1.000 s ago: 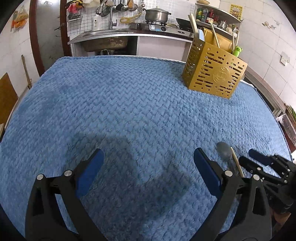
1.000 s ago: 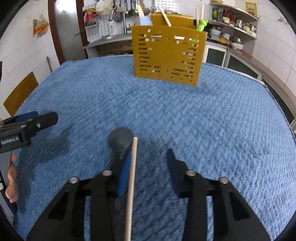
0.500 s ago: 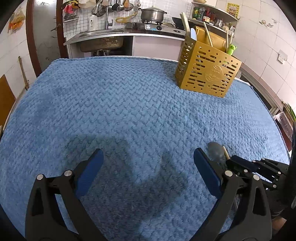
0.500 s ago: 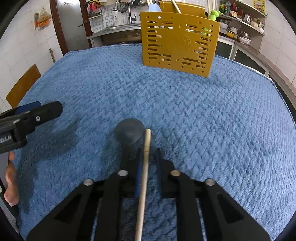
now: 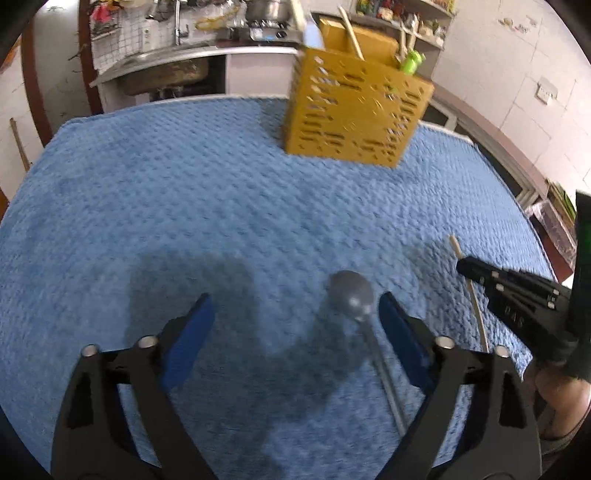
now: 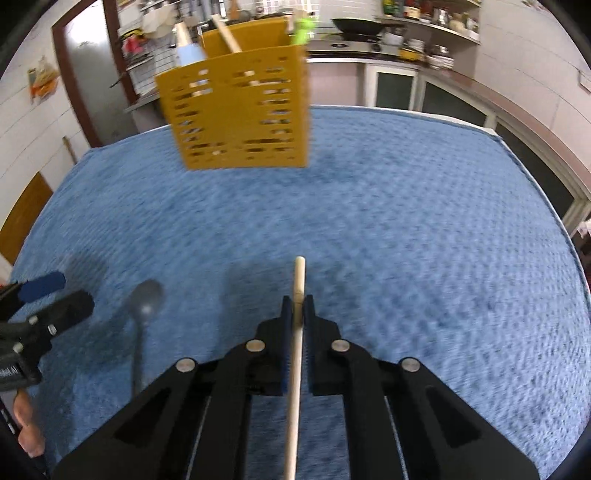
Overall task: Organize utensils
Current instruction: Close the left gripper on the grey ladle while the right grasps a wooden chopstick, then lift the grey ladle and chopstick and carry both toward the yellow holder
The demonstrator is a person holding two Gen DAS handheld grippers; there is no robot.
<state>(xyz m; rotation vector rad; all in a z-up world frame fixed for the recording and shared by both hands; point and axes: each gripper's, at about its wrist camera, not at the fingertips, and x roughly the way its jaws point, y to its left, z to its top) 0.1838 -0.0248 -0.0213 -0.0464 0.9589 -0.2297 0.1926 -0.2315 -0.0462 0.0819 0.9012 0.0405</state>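
A grey metal spoon point(image 5: 352, 293) lies on the blue cloth point(image 5: 184, 206), its bowl just inside my open left gripper's point(image 5: 295, 317) right finger. It also shows in the right wrist view point(image 6: 144, 300). My right gripper point(image 6: 298, 306) is shut on a wooden chopstick point(image 6: 297, 332) and holds it above the cloth; its tip points toward the yellow slotted utensil holder point(image 6: 240, 110). The right gripper point(image 5: 476, 271) and the chopstick point(image 5: 471, 291) show at the right of the left wrist view. The holder point(image 5: 354, 118) stands at the far side and holds several utensils.
The cloth covers the whole table. Behind it are a sink counter point(image 5: 166, 62), a stove with a pot point(image 5: 266, 9) and shelves point(image 6: 424, 33). A dark ledge point(image 6: 535, 140) runs along the table's right edge. A hand point(image 5: 557, 402) holds the right gripper.
My right gripper has closed on the chopstick and lifted it away to the right of the spoon. My left gripper has moved right, so the spoon now lies between its fingers.
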